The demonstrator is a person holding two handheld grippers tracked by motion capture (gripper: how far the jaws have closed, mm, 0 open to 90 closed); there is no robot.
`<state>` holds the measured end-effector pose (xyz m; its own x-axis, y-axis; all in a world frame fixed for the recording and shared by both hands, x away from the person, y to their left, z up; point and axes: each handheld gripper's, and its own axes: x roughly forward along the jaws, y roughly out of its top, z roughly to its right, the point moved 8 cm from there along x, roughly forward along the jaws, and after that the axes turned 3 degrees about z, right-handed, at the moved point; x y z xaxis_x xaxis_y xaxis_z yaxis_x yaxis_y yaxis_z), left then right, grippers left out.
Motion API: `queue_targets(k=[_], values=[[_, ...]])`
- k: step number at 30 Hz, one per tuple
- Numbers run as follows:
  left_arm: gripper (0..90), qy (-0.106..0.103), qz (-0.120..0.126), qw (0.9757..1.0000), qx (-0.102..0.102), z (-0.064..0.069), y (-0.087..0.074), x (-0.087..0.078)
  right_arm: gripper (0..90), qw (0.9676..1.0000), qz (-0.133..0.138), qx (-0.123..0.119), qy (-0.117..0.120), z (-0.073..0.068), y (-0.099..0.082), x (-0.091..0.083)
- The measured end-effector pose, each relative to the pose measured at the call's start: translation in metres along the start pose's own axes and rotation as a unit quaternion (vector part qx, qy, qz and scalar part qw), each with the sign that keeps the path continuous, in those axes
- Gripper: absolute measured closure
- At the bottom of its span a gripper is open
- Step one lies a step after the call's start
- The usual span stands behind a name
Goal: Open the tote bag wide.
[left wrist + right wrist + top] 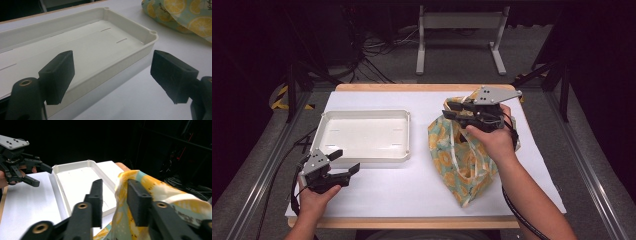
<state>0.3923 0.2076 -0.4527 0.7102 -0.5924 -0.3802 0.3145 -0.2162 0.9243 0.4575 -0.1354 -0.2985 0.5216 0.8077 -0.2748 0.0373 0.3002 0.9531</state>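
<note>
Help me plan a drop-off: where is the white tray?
In the high view the white tray sits left of centre, beside the fruit-print bag, just beyond the left gripper.

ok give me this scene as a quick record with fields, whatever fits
surface: table with white cover
tray: white tray, empty, on the table's left half
bag: orange-print cloth bag, right of the tray, apart from it
left hand-held gripper: open, near the tray's front edge, holding nothing
right hand-held gripper: at the bag's top edge, jaws partly open with fabric between them; grip not certain
bag contents: cannot tell
</note>
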Motion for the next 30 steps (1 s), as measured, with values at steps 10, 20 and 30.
queue_targets(k=[10, 20, 30], values=[[20.0, -0.001, 0.001, 1.0, -0.001, 0.002, 0.001, 0.002, 50.6, 0.9999, -0.003, 0.007, -0.011, -0.003, -0.008, -0.03], [19.9, -0.005, -0.001, 1.0, -0.005, 0.007, 0.003, 0.004, 49.5, 0.9991, 0.007, 0.027, -0.031, 0.002, -0.023, -0.056], [20.1, -0.067, 0.019, 0.9975, 0.007, 0.053, 0.049, 0.028, 49.4, 0.998, 0.037, 0.029, -0.041, 0.004, -0.024, -0.078]])
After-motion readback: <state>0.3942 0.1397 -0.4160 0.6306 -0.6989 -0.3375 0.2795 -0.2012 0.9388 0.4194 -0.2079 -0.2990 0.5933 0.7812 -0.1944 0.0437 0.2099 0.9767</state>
